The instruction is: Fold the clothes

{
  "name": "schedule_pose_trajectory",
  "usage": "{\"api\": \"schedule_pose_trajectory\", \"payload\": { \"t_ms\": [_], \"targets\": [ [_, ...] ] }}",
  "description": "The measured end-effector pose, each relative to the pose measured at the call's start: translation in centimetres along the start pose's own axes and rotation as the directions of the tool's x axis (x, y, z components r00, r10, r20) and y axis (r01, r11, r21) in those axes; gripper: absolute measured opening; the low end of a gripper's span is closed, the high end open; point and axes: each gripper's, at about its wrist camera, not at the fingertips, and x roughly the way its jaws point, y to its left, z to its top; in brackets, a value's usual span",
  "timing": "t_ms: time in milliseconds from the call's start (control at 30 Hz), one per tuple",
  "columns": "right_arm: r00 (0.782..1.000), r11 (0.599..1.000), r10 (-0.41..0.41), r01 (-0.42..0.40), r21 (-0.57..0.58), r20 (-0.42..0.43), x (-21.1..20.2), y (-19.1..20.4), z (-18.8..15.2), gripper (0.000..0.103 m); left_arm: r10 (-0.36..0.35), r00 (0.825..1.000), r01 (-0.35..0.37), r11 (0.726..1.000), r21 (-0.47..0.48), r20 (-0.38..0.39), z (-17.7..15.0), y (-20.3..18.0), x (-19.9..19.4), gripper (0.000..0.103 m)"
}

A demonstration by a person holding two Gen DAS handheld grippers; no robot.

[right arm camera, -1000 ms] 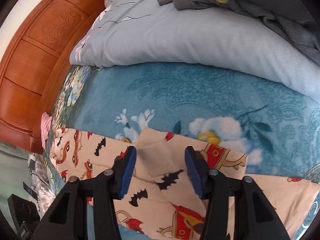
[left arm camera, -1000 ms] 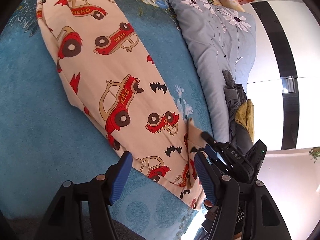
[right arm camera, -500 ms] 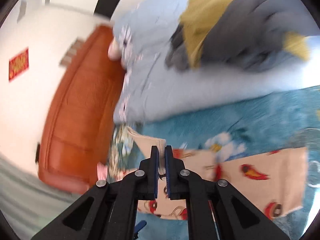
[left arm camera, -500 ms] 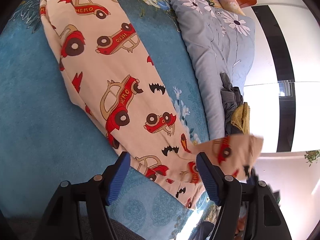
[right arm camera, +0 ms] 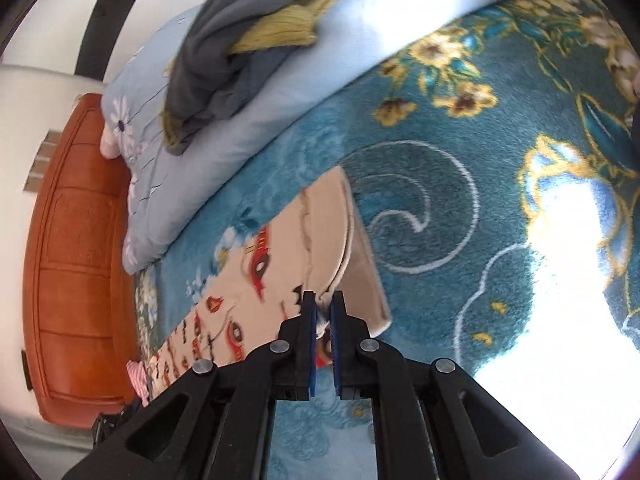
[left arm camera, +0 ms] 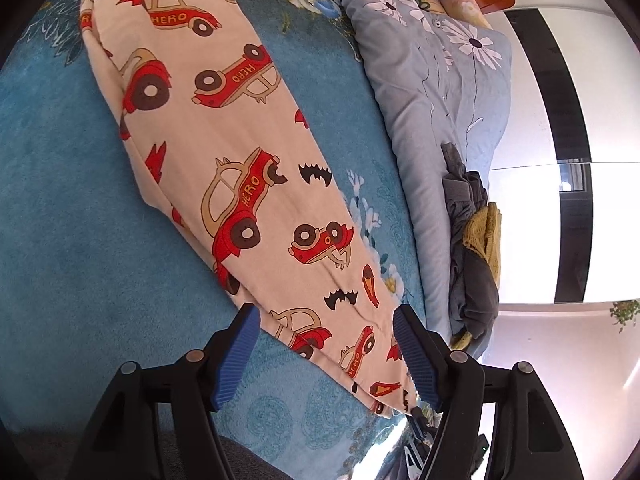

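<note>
Our right gripper (right arm camera: 323, 306) has its blue pads pressed together on a fold of the car-print garment (right arm camera: 320, 236), pinching the cream cloth at its edge so that a flap rises from the pads and shows its plain inner side. The rest of that cloth trails away to the left in this view, lying on the teal floral blanket (right arm camera: 460, 184) that covers the bed. Our left gripper (left arm camera: 326, 344) stands with its jaws wide apart, clasping nothing; the near end of the garment lies between and just beyond the two blue pads, and we cannot tell whether either pad touches it. From there the garment runs as one long strip up and to the left across the blanket, printed with red cars and black bats. Beside it, along the far edge of the bed, lies a pale blue quilt (left arm camera: 424, 92) with white daisies, and on the quilt rests a heap of grey clothes (left arm camera: 468, 248) with a mustard knit piece (left arm camera: 486, 236) among them. A wooden headboard (right arm camera: 68, 264) stands at the bed's end.
</note>
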Motion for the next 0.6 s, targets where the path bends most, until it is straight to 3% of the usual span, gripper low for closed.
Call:
{"api": "schedule_pose_trajectory", "payload": {
  "t_ms": [67,200,467,600],
  "targets": [
    [1.0,1.0,0.026,-0.026,-0.017,0.001,-0.2,0.4,-0.3,0.006,-0.004,1.0,0.004,1.0,-0.005,0.002,0.0,0.0,0.0,0.073],
    [0.995,0.996,-0.076,0.073,-0.06,-0.06,1.7,-0.2,-0.8,0.006,-0.001,1.0,0.001,1.0,0.001,-0.003,0.0,-0.1,0.0,0.073],
    [0.989,0.985,-0.144,0.139,-0.102,-0.037,1.4,-0.6,-1.4,0.012,-0.008,1.0,0.008,1.0,-0.005,-0.006,0.0,0.0,0.0,0.075],
    [0.997,0.996,-0.082,0.082,0.024,-0.015,1.7,-2.9,-1.3,0.025,-0.011,1.0,0.011,1.0,-0.008,-0.006,0.0,0.1,0.0,0.075]
  ]
}}
